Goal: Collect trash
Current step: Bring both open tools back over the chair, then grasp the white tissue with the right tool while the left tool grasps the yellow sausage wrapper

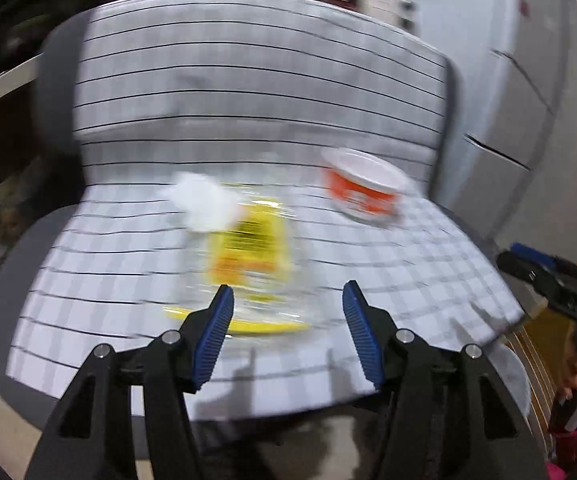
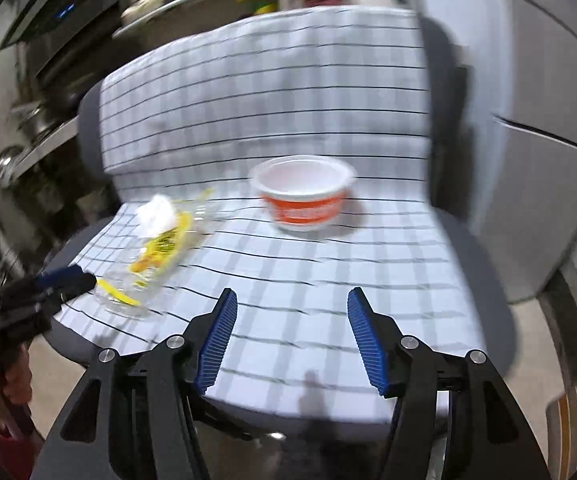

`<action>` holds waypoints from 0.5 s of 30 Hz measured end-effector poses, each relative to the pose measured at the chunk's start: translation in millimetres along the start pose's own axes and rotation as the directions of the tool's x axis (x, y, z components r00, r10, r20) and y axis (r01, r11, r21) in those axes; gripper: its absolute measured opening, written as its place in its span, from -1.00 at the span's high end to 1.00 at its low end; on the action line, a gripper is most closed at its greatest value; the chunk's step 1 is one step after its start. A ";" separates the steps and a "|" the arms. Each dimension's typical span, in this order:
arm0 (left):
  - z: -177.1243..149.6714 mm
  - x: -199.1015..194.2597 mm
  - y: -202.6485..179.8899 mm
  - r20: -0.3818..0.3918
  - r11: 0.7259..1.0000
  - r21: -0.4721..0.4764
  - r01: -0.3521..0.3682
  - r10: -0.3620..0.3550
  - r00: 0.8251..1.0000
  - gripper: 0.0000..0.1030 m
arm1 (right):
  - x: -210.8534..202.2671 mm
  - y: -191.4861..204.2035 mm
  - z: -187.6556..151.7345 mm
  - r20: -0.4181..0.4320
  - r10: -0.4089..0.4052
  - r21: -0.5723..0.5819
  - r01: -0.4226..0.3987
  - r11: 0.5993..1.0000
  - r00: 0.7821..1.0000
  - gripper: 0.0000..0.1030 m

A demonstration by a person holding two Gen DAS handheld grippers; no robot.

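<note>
A clear plastic container with a yellow label [image 1: 250, 252] lies on its side on the checked cloth over a chair seat [image 1: 128, 264], a crumpled white tissue [image 1: 204, 202] at its far end. An empty white and orange cup [image 1: 362, 188] stands upright to the right. My left gripper [image 1: 288, 300] is open, empty, its jaws just short of the container's near end. In the right wrist view the container [image 2: 156, 260], tissue [image 2: 158, 208] and cup [image 2: 304, 192] show too. My right gripper [image 2: 290, 304] is open, empty, above the seat's front, short of the cup. The left gripper [image 2: 62, 280] shows beside the container.
The checked cloth also drapes the chair back [image 2: 268, 92]. A grey cabinet with drawers [image 1: 528, 100] stands to the right. Shelves with cluttered kitchenware [image 2: 40, 120] are at the left. The right gripper [image 1: 548, 280] shows at the right edge of the left wrist view.
</note>
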State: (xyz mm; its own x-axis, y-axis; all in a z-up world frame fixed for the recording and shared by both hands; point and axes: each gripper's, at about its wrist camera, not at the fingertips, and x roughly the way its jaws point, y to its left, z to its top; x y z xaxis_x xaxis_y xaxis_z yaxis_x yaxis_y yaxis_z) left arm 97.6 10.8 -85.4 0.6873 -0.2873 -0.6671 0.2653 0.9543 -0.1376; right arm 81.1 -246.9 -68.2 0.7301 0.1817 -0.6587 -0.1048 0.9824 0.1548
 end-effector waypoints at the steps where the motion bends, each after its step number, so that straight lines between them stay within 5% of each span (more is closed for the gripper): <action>1: 4.7 1.0 15.4 0.005 0.999 -0.020 -0.025 0.025 1.000 -0.07 | 10.2 11.3 6.7 -0.005 0.022 -0.018 -0.022 1.000 1.000 -0.14; 8: 20.4 10.6 73.6 0.008 0.983 -0.088 -0.162 0.163 0.987 -0.07 | 79.8 94.2 52.6 -0.031 0.161 -0.194 -0.164 0.967 0.986 -0.17; 15: 24.7 26.1 115.9 -0.022 0.967 -0.132 -0.217 0.216 0.976 -0.07 | 166.4 149.3 80.0 -0.142 0.209 -0.278 -0.242 0.930 0.968 -0.32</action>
State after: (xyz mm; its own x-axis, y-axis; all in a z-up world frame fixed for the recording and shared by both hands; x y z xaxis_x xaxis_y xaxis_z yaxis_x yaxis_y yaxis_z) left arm 163.0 111.9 -100.7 0.7136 -0.0726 -0.6968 0.0180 0.9962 -0.0854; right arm 240.9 -73.5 -95.8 0.5888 0.3876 -0.7093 -0.4617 0.8816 0.0985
